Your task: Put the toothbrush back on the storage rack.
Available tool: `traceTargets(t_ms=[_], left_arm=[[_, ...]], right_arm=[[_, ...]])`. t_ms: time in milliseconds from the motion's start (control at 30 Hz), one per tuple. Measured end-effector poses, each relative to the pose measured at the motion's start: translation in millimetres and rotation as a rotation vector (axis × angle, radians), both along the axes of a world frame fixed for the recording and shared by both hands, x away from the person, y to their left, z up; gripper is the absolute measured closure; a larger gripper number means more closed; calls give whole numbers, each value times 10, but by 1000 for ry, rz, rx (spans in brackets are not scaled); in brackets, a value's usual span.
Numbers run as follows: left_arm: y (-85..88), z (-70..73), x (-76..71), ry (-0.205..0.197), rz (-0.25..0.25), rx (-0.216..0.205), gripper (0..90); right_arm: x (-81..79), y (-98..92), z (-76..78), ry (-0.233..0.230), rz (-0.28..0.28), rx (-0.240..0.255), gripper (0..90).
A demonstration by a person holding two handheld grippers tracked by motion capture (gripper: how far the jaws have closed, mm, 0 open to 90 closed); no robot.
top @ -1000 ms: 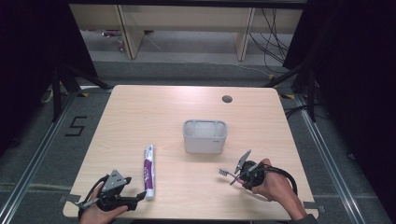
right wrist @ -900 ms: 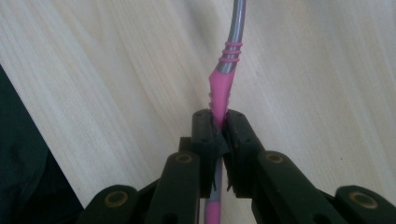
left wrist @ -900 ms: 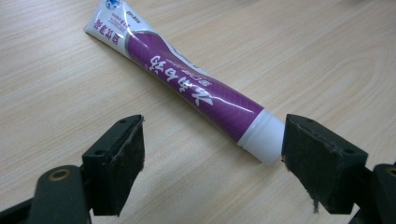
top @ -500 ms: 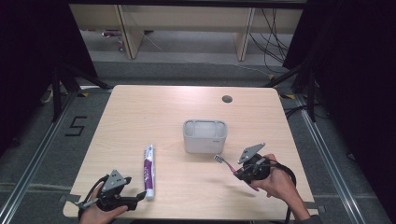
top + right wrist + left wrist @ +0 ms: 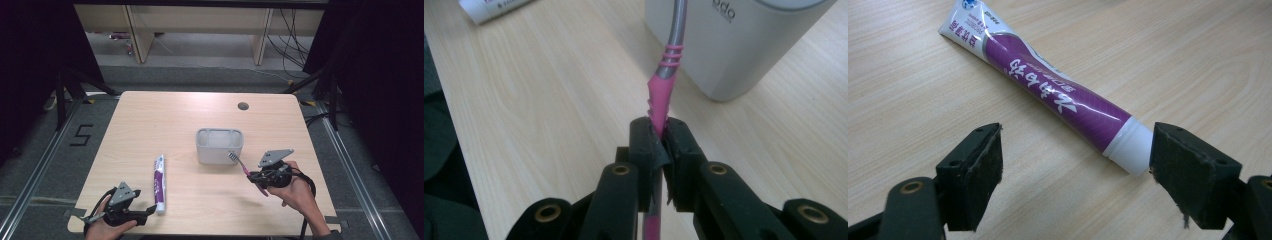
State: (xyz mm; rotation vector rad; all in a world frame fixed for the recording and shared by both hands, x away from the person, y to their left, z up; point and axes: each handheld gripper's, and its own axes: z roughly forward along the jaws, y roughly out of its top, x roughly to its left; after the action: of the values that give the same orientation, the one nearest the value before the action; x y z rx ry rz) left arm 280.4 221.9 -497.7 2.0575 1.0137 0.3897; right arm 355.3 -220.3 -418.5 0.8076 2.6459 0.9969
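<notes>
Right gripper (image 5: pixel 254 176) clamped on a pink-and-grey toothbrush (image 5: pixel 240 165), held just right of the grey holder cup (image 5: pixel 219 145) on the wooden table (image 5: pixel 175 117), bristle end beside the cup's near right corner. Left gripper (image 5: pixel 145 215) resting well left of the cup, jaws wide apart, cap of the purple toothpaste tube (image 5: pixel 159 182) between them, unpressed.

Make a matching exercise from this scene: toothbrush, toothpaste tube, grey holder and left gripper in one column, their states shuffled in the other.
1 toothbrush
2 toothpaste tube
3 grey holder
4 left gripper

A open, by the tube's cap
B standing mid-table
C lying flat on the table
D clamped in the right gripper

Pairs: 1-D, 2-C, 3-B, 4-A
</notes>
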Motion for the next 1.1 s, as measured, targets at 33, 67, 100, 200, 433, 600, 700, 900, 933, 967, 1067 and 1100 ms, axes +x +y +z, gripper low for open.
traceTargets(t_ms=[33, 67, 100, 200, 433, 600, 700, 900, 933, 967, 1067, 1100], left_arm=[[1, 1, 2, 0, 0, 1, 208], [1, 1, 2, 0, 0, 1, 208], [0, 2, 1, 0, 0, 0, 208], [1, 1, 1, 1, -1, 1, 208], [1, 2, 1, 1, -2, -1, 208], [5, 6, 2, 5, -4, 3, 208], [0, 2, -1, 0, -2, 2, 208], [-1, 0, 0, 1, 0, -2, 208], [-1, 0, 0, 1, 0, -2, 208], [-2, 1, 0, 0, -1, -1, 208], [-1, 1, -1, 1, -1, 0, 208], [0, 1, -1, 1, -2, 1, 208]], right_arm=[[12, 3, 21, -6, -6, 26, 834], [-5, 25, 25, 4, -38, 50, 834], [-5, 25, 25, 4, -38, 50, 834], [41, 32, 82, -22, -18, 87, 833], [81, 78, 129, -56, -26, 140, 834], [112, 101, 142, -78, -28, 182, 834], [150, 118, 163, -97, -41, 223, 834], [215, 141, 208, -126, -59, 278, 834], [231, 148, 209, -124, -57, 287, 834], [232, 156, 217, -132, -68, 302, 834], [275, 160, 246, -159, -66, 323, 834], [281, 169, 254, -161, -76, 336, 834]])
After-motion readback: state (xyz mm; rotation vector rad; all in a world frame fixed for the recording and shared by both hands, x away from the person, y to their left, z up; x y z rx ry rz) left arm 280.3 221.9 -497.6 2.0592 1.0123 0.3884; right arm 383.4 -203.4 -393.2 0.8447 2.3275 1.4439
